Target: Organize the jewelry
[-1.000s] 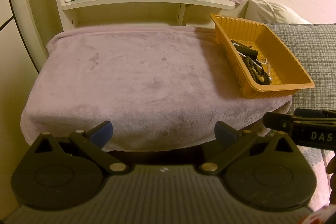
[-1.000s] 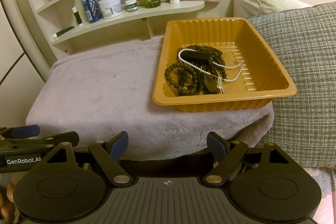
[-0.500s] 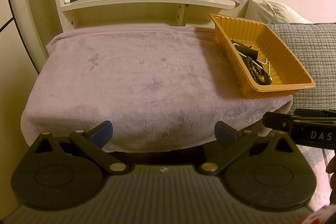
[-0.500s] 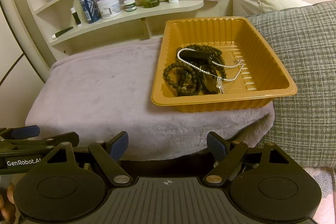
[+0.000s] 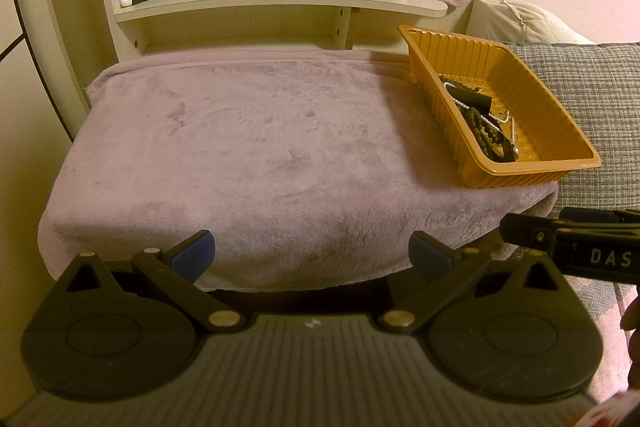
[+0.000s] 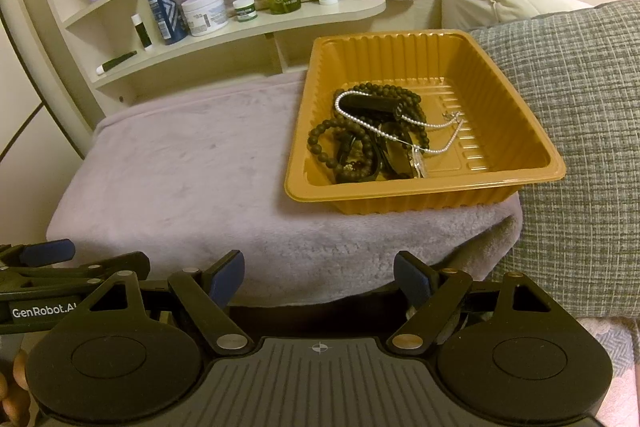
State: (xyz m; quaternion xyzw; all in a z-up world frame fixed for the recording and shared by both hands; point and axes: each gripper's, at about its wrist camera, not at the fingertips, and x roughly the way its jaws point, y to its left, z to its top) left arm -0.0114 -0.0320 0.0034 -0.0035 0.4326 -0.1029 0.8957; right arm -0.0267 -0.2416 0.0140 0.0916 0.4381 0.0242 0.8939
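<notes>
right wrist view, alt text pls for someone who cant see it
An orange tray holding tangled dark bead strands and a silver chain sits on a mauve plush cover. The right gripper is open and empty in the foreground.

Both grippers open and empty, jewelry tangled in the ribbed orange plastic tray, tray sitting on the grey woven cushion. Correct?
Not quite. The ribbed orange plastic tray sits on the mauve plush blanket, beside the grey woven cushion, as the right wrist view shows. The rest holds: left gripper and right gripper open and empty, tangled jewelry in the tray.
</notes>
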